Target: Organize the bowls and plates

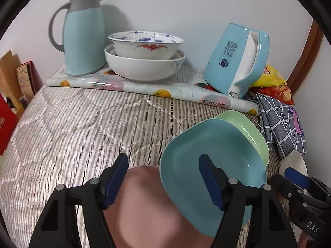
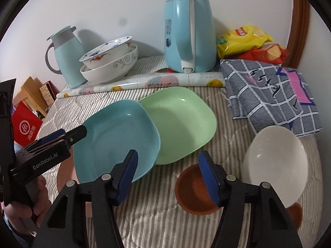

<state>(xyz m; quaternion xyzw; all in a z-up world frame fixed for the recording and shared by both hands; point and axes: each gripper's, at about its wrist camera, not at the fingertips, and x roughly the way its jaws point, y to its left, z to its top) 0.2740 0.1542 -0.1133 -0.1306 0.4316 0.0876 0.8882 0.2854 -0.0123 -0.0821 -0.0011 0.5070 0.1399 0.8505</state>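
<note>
Plates [image 2: 115, 136] and bowls [image 2: 275, 165] mostly loose on bed [image 1: 72, 124] (two stacked at back); our left gripper [image 1: 163, 181] and right gripper [image 2: 167, 177] gape empty.

The blue plate [image 1: 213, 155] is the landmark here. It lies on the striped quilt [image 1: 82, 128], partly over a pink plate [image 1: 144, 206] at its lower left, and its upper right edge covers a green plate [image 1: 248, 132]. The left tongs [image 1: 163, 181] are open; one finger is over the blue plate, the other over the quilt w/ the pink plate between them. Far behind the blue plate are two stacked bowls [image 1: 144, 62], w/ a blue jug [image 1: 82, 35] to their left. A blue kettle [image 1: 233, 62] is behind it on the right. The right tongs [image 1: 298, 186] are just right of it, state unclear.
</note>
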